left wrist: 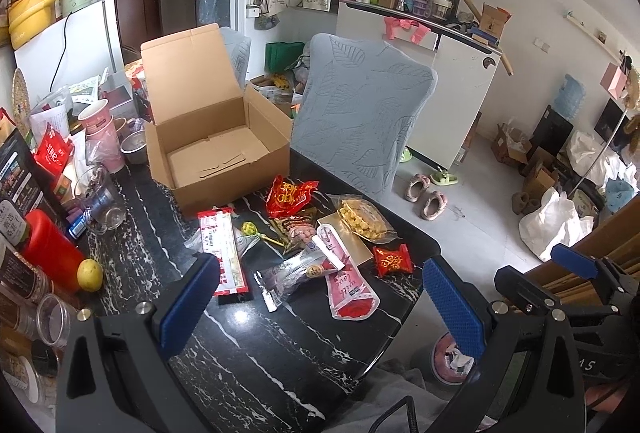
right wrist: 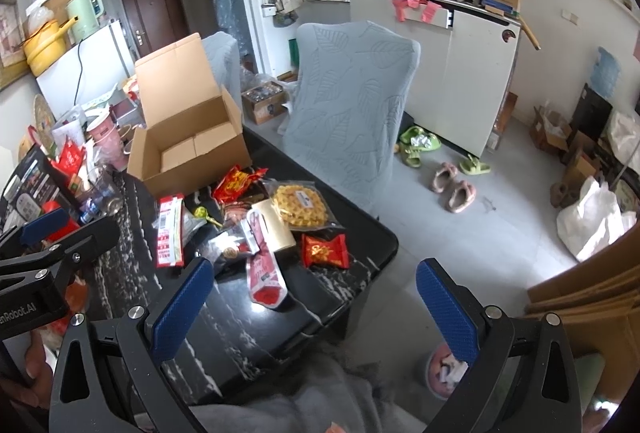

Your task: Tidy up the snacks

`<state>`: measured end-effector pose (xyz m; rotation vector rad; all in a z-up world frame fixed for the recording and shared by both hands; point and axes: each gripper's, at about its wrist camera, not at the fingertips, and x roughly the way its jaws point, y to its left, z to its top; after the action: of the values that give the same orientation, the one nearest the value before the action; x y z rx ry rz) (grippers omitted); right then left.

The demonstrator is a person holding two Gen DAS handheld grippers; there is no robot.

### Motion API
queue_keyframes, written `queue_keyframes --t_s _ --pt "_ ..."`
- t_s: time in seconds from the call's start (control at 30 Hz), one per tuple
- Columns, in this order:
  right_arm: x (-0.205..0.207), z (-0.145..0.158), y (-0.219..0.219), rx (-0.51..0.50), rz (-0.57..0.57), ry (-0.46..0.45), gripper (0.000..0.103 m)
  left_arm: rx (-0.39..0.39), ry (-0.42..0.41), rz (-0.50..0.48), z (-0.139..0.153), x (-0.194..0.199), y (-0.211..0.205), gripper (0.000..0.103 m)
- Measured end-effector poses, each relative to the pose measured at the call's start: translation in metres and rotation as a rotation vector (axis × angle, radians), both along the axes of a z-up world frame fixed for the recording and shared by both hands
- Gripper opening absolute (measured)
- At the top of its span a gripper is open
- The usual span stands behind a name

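An open, empty cardboard box stands on the black marble table. In front of it lie several snack packets: a long red-and-white packet, a red packet, a clear bag of yellow snacks, a small red packet and a pink pouch. My left gripper is open and empty above the near table edge. My right gripper is open and empty, beside it to the right.
A grey chair stands behind the table. Cups, a glass mug, a red bottle and a lemon crowd the table's left side. Slippers and bags lie on the floor at right.
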<state>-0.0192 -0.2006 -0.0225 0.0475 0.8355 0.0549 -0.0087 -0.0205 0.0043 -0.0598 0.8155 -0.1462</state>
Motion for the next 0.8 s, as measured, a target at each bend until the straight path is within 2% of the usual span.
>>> queue_keyframes --t_s 0.4,0.67,0.8 --pt "0.012 -0.011 -0.007 0.032 -0.027 0.032 0.103 -0.03 0.027 -0.029 -0.009 0.019 0.001 0.103" --pt "0.028 -0.035 -0.008 0.035 -0.025 0.077 0.103 -0.052 0.091 -0.022 -0.035 0.037 0.009 0.103" --pt "0.038 -0.053 -0.008 0.048 -0.02 0.106 0.103 -0.037 0.134 -0.008 -0.054 0.047 0.015 0.103"
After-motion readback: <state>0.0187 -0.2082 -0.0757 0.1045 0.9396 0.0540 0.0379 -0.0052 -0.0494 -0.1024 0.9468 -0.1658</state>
